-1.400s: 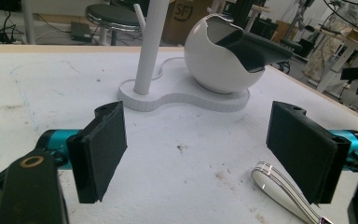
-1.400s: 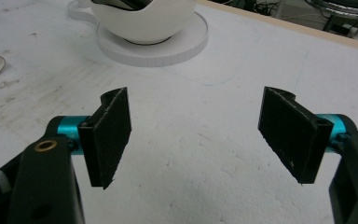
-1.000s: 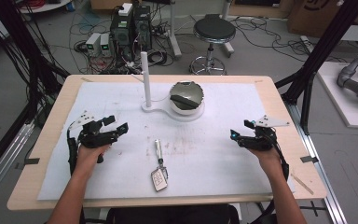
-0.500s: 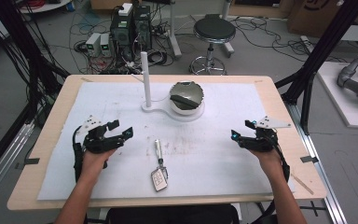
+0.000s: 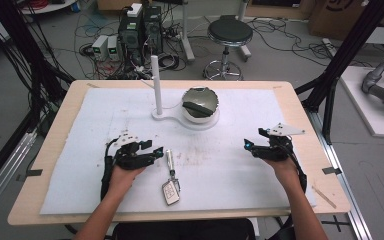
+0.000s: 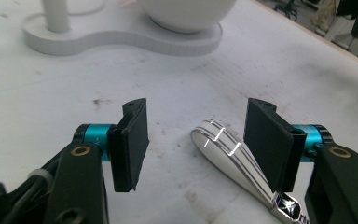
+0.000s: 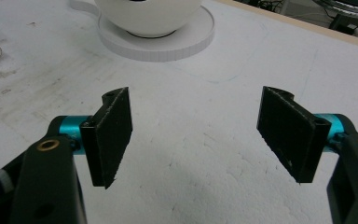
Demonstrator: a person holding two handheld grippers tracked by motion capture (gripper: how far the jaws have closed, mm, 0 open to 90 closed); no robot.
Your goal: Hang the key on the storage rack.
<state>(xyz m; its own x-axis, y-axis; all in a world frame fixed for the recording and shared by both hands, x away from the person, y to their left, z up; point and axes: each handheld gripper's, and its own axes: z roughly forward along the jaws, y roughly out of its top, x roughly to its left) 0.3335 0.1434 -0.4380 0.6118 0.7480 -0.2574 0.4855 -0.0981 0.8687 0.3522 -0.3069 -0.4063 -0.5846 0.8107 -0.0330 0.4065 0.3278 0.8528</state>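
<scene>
A shiny metal utensil with a square head lies flat on the white mat, its handle pointing away from me. My left gripper sits just left of that handle. In the left gripper view the handle's rounded end lies between the jaws of the left gripper, close to the right-hand pad but apart from it. These jaws have just been closing and no pad presses on the handle. My right gripper rests at the right of the mat, and the right gripper stands wide open over bare mat.
A white bowl with a dark piece inside sits on a flat white stand with an upright post at the mat's far middle. A stool and computer boxes stand on the floor beyond the table.
My left hand has slid right across the mat up to the utensil's handle, and its jaws have narrowed. The right hand has kept still.
</scene>
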